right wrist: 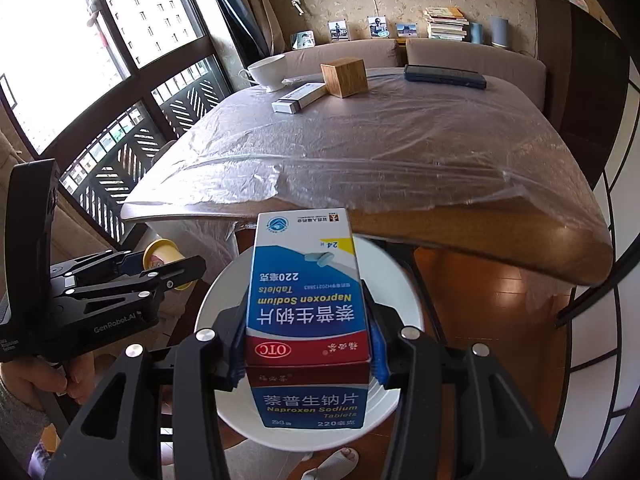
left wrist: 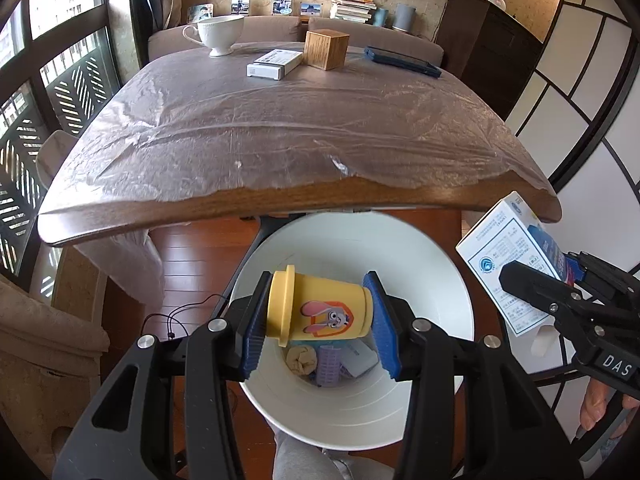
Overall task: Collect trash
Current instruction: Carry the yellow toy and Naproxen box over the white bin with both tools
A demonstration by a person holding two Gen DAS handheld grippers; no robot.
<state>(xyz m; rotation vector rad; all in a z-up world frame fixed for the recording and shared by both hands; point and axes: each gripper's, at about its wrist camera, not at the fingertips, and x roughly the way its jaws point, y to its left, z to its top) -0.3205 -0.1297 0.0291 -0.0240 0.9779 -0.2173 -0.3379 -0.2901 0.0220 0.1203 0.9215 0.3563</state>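
A: Largest first?
B: Wooden worktop (left wrist: 280, 196), wrapped in clear plastic film (left wrist: 256, 120), filling the middle of both views. Sofa (left wrist: 276, 28) right behind the far edge.

A: And below the near edge?
B: White waste bin (left wrist: 436, 264) on the wood floor, mouth up, partly under the worktop's edge. Inside, at the bottom: a lilac hair roller (left wrist: 329, 364), a yellowish crumpled scrap (left wrist: 301, 360) and a pale flat packet (left wrist: 362, 360), all bunched together.

A: On the worktop?
B: All at the far end. White teacup (left wrist: 218, 34) at far left, wooden cube (left wrist: 326, 49) near the middle, flat white carton (left wrist: 274, 63) lying just left of the cube, dark blue case (left wrist: 402, 61) to the right.

A: Hand-held grippers?
B: Left hand-held gripper (left wrist: 320, 322) clamped on a yellow toy cup (left wrist: 316, 312) with a rabbit picture, cup lying sideways between the blue pads, directly above the bin's opening. Right hand-held gripper (right wrist: 307, 350) clamped on a Naproxen Sodium tablet box (right wrist: 306, 288), blue, white and red, gripped by the sides near the red band, held over the bin's rim. From the left wrist view, box off to the right of the bin.

A: Any person?
B: Only fingers (right wrist: 60, 384) wrapped round the left tool's handle, and a sandalled foot (right wrist: 340, 460) by the bin.
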